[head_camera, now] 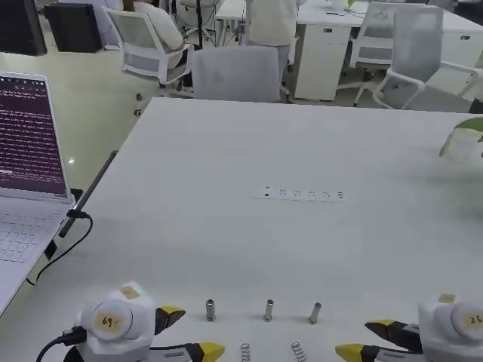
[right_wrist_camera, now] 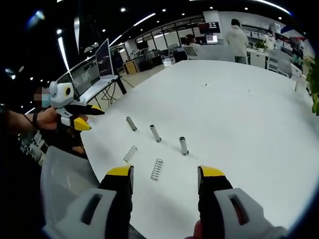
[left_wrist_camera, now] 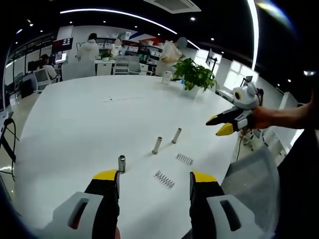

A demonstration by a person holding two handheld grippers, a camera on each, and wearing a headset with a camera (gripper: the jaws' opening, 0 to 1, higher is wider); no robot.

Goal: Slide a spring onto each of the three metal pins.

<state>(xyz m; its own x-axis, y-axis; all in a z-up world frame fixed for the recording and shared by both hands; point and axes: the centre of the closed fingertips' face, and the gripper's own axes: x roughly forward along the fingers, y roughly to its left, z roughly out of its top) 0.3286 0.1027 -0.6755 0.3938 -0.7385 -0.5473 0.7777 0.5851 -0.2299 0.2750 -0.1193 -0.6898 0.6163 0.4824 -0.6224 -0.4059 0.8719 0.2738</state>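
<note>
Your left gripper point(head_camera: 190, 332) sits at the bottom left of the head view, its yellow-tipped jaws spread apart with nothing between them. Your right gripper point(head_camera: 366, 339) is at the bottom right, jaws likewise parted and empty, pointing in towards the left one.

Between the two, at the very bottom edge of the frame, two loose springs lie on the white table point(head_camera: 226, 151). The left spring point(head_camera: 245, 351) and the right spring point(head_camera: 299, 350) are apart from each other and from both grippers.

Just above them, three metal pins stand in a row. The left pin point(head_camera: 210, 309) looks ribbed along its length, and in the right gripper view it reads as a coil, so a spring seems to sit on it. The middle pin point(head_camera: 269, 310) and the right pin point(head_camera: 315, 312) are smooth and bare, and the right one leans slightly.

Higher up, near mid-frame, a white power strip point(head_camera: 302, 194) lies flat. At the left edge an open laptop point(head_camera: 26, 151) shows a screen full of text, and a black cable point(head_camera: 64, 249) loops beside it. Leaves of a potted plant point(head_camera: 468, 128) show at the right edge. Beyond the table's far side, at the top of the frame, stand grey office chairs point(head_camera: 234, 72) and a person point(head_camera: 272, 19).
</note>
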